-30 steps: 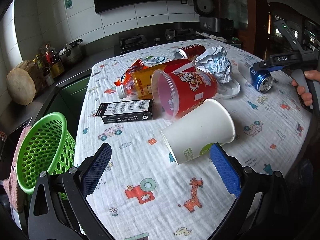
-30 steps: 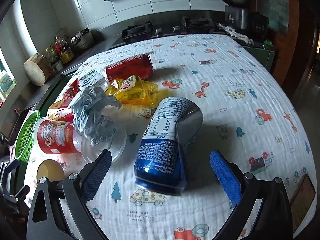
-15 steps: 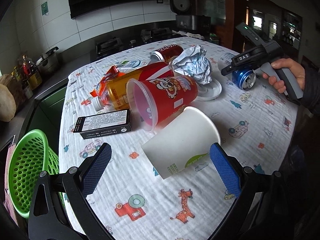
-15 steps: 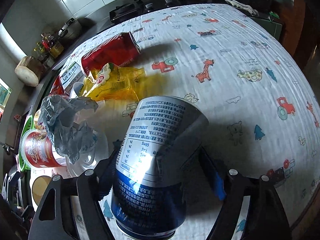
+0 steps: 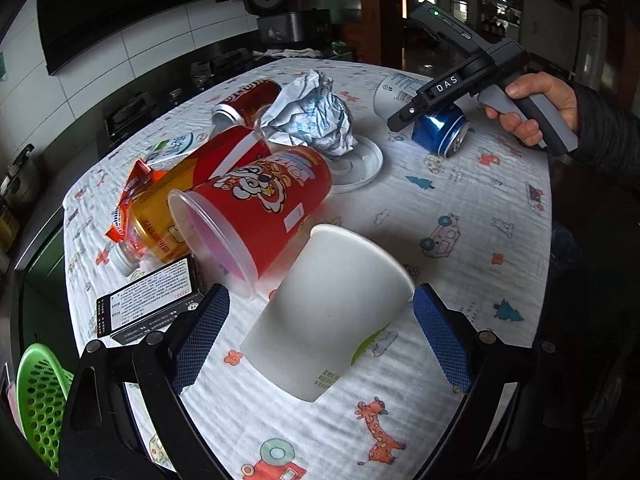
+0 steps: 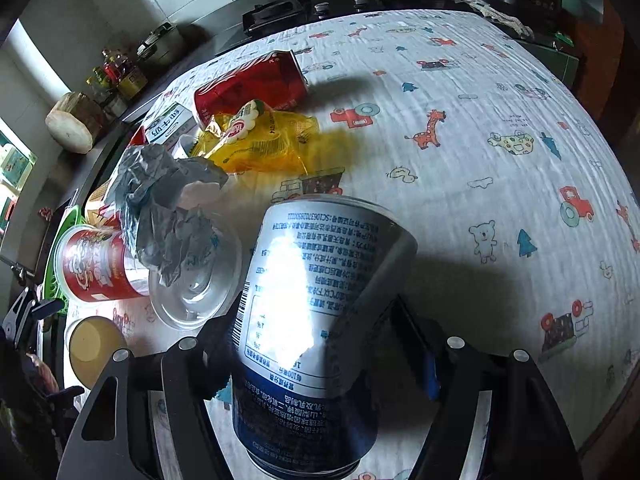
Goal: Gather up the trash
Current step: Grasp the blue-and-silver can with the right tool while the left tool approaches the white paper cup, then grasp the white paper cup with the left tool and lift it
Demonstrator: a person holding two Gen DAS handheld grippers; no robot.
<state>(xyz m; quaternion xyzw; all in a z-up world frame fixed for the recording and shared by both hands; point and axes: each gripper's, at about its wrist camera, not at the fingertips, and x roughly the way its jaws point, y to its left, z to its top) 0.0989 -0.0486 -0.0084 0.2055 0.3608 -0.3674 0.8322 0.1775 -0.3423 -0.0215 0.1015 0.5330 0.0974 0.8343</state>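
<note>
**Trash pickup: barely started, first two grabs happening at once**

Standing here watching and honestly the table [image 5: 472, 208] is a mess. The right gripper [image 6: 320, 344] has its fingers clamped around a dented blue can [image 6: 316, 312], low over the cartoon-print cloth; I can't tell if the can is off the cloth yet. From the other side you can see the person's right hand [image 5: 536, 108] squeezing the handle.

The left gripper [image 5: 320, 340] is spread wide, blue pads on either side of a white paper cup [image 5: 328, 312] lying on its side, not touching it as far as I can see. Looks to me like the squeeze comes next.

Everything else sits in a pile: the red snack tub [image 5: 256, 208] tipped over right behind the cup, a black box [image 5: 148, 308], an orange bottle [image 5: 160, 208], a crumpled foil wad [image 5: 312, 116] on a clear lid [image 5: 360, 164], a red can [image 5: 248, 100] and a yellow wrapper [image 6: 260, 140].

The green basket [image 5: 36, 396] sits off the table edge to the left. What little shows of it looks empty, so I'd guess nothing's been binned yet.
</note>
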